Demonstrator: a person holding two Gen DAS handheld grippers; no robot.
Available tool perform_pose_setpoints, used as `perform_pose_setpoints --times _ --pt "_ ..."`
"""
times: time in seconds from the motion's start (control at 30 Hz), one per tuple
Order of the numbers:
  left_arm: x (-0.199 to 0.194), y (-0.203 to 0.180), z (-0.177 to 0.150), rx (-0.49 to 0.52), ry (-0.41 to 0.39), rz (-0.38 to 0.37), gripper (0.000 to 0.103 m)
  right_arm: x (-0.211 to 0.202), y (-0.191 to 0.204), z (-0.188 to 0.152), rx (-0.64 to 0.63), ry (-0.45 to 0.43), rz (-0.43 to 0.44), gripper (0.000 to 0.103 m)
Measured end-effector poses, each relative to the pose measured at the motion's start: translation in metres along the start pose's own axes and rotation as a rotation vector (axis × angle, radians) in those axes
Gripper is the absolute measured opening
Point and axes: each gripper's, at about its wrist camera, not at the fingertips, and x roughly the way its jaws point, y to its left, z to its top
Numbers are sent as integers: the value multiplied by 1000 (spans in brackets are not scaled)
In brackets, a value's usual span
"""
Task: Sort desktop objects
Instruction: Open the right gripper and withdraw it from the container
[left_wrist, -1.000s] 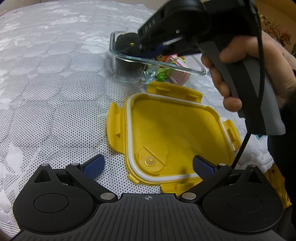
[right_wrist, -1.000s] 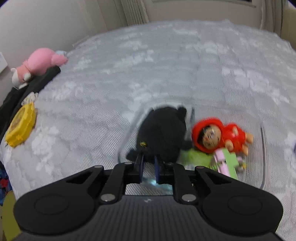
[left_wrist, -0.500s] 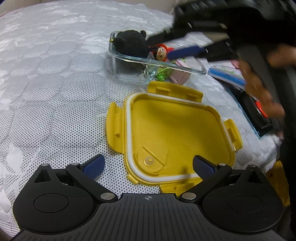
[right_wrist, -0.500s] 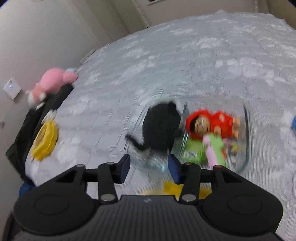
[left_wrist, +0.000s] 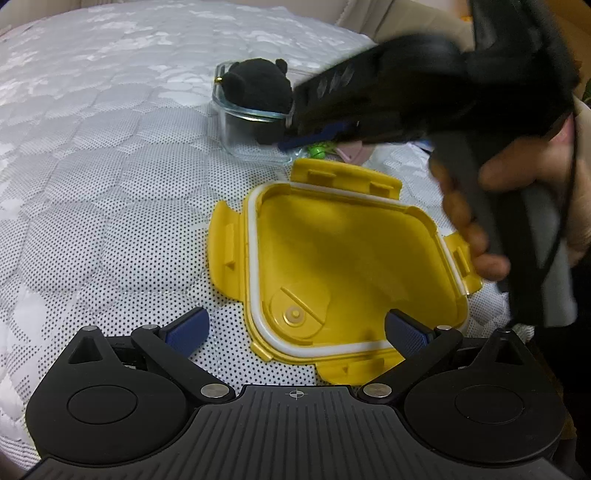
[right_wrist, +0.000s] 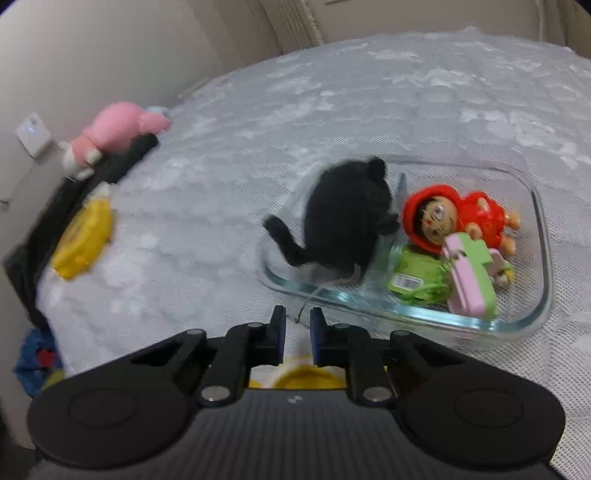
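Note:
A clear glass container (right_wrist: 543, 258) (left_wrist: 236, 125) on the white quilted mattress holds a black plush (right_wrist: 347, 218) (left_wrist: 258, 88), a red-hooded doll (right_wrist: 454, 218), a green packet (right_wrist: 417, 273) and a pink-and-green toy (right_wrist: 469, 277). My right gripper (right_wrist: 297, 321) (left_wrist: 317, 134) hovers at the container's near rim. Its jaws are closing to a narrow gap, and only a thin cord end from the plush shows near the tips. My left gripper (left_wrist: 297, 328) stands open over the near edge of the upturned yellow lid (left_wrist: 351, 266), holding nothing.
A person's hand (left_wrist: 491, 206) holds the right gripper above the lid's right side. A pink plush (right_wrist: 118, 129), a black cloth (right_wrist: 74, 192) and a yellow object (right_wrist: 83, 236) lie at the mattress's left edge, by the wall. A wall socket (right_wrist: 33, 134) is nearby.
My right gripper let go of the black plush, opened, drew back from the container and closed again. The plush now lies in the container. The left gripper has not moved.

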Motion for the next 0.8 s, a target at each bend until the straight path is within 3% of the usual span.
perform_pose_setpoints --times 0.1,0.23,0.3,0.33,0.37,0.5,0.57,0.7,0.8 --pt "0 1 0 2 0 -2 103 -13 2 18 72 -36 89 15" --pt "0 2 0 0 -1 -7 103 -19 9 43 45 -96 36 12" --pt "0 1 0 -2 -1 -6 103 -9 8 52 65 -38 -10 22" --pt "0 1 0 1 -1 -5 103 -4 5 54 93 -5 -21 34" --pt "0 1 0 4 0 -4 103 -3 2 55 116 3 -21 39" --pt "1 1 0 5 3 -2 103 -16 10 49 42 -126 -89 39" --pt "2 0 1 6 3 1 103 -15 17 45 13 -97 -11 39" --pt "2 -1 1 12 4 7 103 4 23 37 82 19 129 39" --pt "1 -1 0 14 4 6 103 34 23 32 149 99 132 39"
